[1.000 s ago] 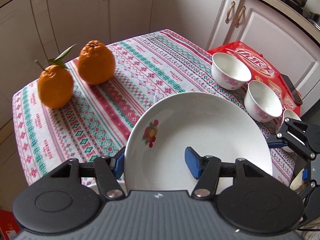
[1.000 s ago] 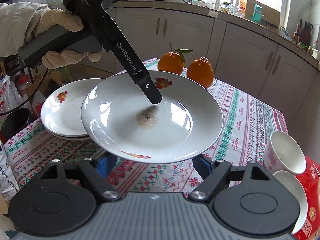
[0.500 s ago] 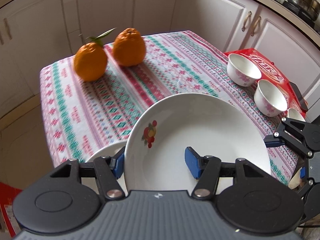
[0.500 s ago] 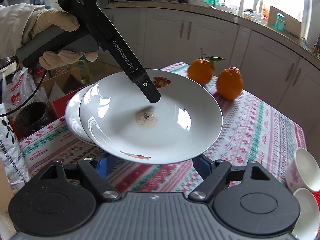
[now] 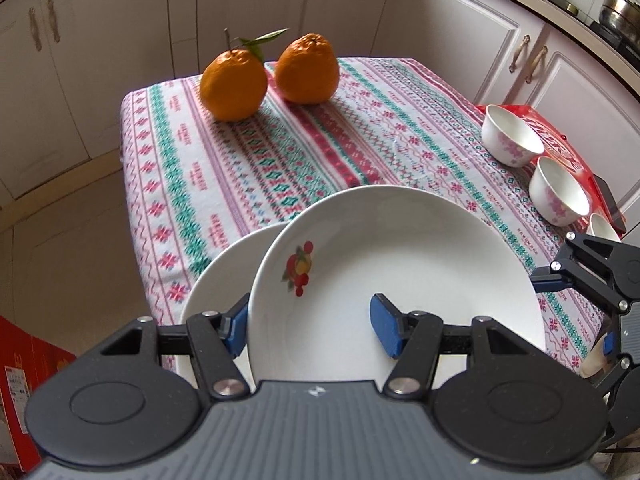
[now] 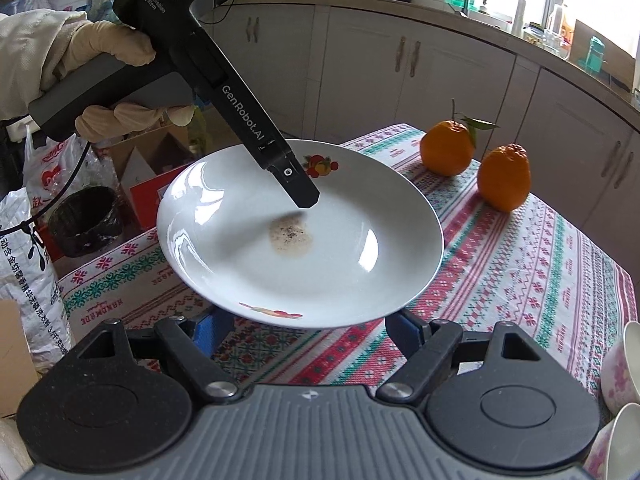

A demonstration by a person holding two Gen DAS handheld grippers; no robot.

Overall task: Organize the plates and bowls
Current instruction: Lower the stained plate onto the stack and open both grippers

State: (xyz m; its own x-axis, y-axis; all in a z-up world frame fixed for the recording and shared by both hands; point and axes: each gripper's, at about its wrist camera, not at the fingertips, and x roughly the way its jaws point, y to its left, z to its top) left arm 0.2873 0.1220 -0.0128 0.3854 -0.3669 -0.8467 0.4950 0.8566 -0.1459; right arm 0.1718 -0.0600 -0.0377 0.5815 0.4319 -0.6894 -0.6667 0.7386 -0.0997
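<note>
A white plate with a fruit print (image 5: 400, 264) is held in the air by my left gripper (image 5: 308, 326), whose fingers pinch its near rim; it also shows in the right wrist view (image 6: 320, 248), with a brown stain at its centre. It hangs over another white plate (image 5: 224, 276) that lies on the table's left corner. My right gripper (image 6: 308, 330) is open, with its fingers below the held plate's near rim. Two white floral bowls (image 5: 512, 136) (image 5: 558, 192) stand at the right.
Two oranges (image 5: 234, 84) (image 5: 308, 68) sit at the table's far end on the patterned cloth (image 5: 320, 140). A red box (image 5: 560, 136) lies under the bowls. Kitchen cabinets surround the table. Bags and a cardboard box (image 6: 148, 160) stand on the floor.
The left gripper has carried the plate leftward, over the plate lying on the table's corner. The right gripper stayed open beneath the held plate and followed it.
</note>
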